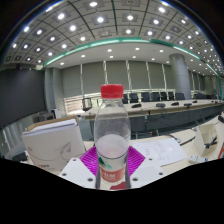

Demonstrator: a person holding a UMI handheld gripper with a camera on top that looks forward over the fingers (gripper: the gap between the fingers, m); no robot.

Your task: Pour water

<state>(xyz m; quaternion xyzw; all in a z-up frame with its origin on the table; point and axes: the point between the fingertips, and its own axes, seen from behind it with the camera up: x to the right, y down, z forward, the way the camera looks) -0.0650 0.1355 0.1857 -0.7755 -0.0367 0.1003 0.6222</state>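
Between your tongs [112, 172]: one clear plastic water bottle [111, 132], red cap, white label, upright, partly filled. Both magenta pads [91, 160] press its lower body, so your tongs are clamped on it. Beneath: white tabletop [165, 150] with papers. Beyond: long conference desks with dark chairs [150, 98].
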